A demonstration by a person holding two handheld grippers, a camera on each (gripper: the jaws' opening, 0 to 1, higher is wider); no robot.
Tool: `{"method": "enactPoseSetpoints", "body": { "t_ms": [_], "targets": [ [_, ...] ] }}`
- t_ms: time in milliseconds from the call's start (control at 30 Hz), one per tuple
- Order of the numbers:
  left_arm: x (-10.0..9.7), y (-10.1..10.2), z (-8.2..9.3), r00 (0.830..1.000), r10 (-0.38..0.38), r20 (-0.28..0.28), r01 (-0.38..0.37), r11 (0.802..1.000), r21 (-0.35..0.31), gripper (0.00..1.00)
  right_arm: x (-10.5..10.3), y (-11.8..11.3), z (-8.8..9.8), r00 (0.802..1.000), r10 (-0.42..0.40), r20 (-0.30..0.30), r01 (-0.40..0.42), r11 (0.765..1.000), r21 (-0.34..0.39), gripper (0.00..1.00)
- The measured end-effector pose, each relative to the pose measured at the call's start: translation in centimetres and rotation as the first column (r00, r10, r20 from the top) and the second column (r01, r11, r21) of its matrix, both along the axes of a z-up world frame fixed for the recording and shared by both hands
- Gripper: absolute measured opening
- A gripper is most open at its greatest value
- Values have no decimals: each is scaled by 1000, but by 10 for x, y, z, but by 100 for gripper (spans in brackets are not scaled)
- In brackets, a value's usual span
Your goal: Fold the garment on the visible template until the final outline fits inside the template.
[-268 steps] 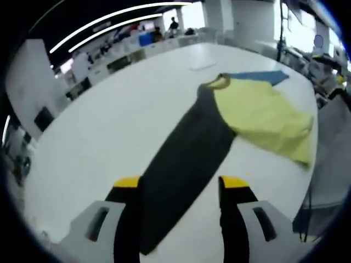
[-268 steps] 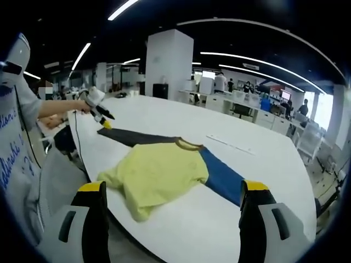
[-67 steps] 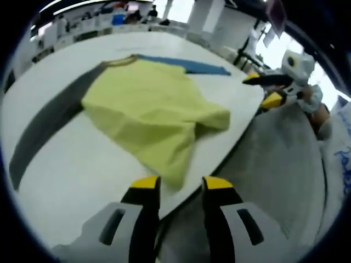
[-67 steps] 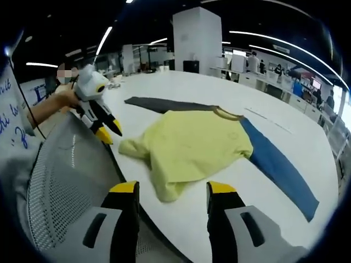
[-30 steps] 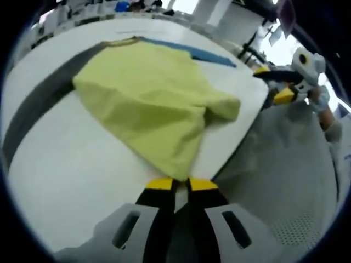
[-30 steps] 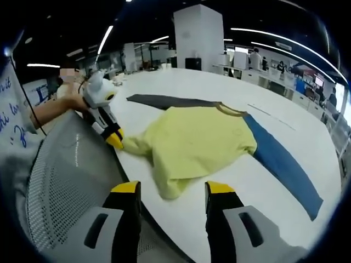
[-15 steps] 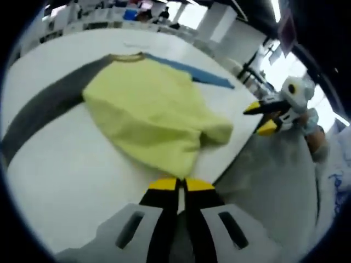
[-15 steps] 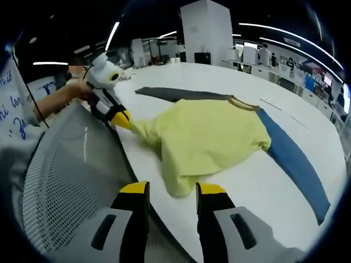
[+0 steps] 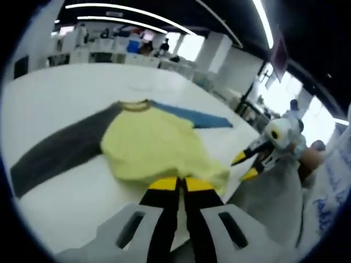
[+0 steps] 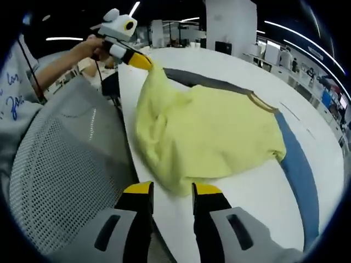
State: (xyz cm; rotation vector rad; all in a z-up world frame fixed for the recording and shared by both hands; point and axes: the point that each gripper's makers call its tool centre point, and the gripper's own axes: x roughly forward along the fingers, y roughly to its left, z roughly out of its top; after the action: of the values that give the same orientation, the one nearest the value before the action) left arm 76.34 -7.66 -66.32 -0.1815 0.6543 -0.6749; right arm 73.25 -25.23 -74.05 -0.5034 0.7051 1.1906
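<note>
Garment (image 10: 214,131) on the white surface (image 9: 71,87): yellow body, one grey sleeve (image 9: 60,150), one blue sleeve (image 10: 299,175). Sleeves run out flat to either side, so its long axis goes sleeve to sleeve, across the line of both pairs of fingers. Hem edge is toward the person, collar away.

Left gripper (image 9: 176,183): fingers pressed together on the near hem of the yellow body, pinching it. In the right gripper view this same gripper (image 10: 136,59) holds a hem corner raised off the surface, cloth drawn up in a peak.

Right gripper (image 10: 172,190): fingers narrowly parted, the other hem corner lying just ahead of the tips; no cloth visibly between them.

Template outline cannot be made out on the surface.

Judgement: left hand has its corner; right hand is the one left to close before the hem can go forward toward the collar.
</note>
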Motion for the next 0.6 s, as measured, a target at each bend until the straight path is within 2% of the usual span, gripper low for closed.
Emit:
{"method": "enactPoseSetpoints", "body": {
  "t_ms": [167,400,600],
  "targets": [
    [3,4,2,1000,8,8,-8,1000,-6,0,5,3,-10,1000,25,-18,-26,999,-27,27],
    [2,7,0,1000,17,0,-17,1000,-9,0,19,-6,-16,999,-40,-25,39,998,-41,21],
    [5,10,-2,1000,20,-1,-20,1000,-6,0,30,-9,-29,995,-82,-50,79,995,-54,17]
  ]
}}
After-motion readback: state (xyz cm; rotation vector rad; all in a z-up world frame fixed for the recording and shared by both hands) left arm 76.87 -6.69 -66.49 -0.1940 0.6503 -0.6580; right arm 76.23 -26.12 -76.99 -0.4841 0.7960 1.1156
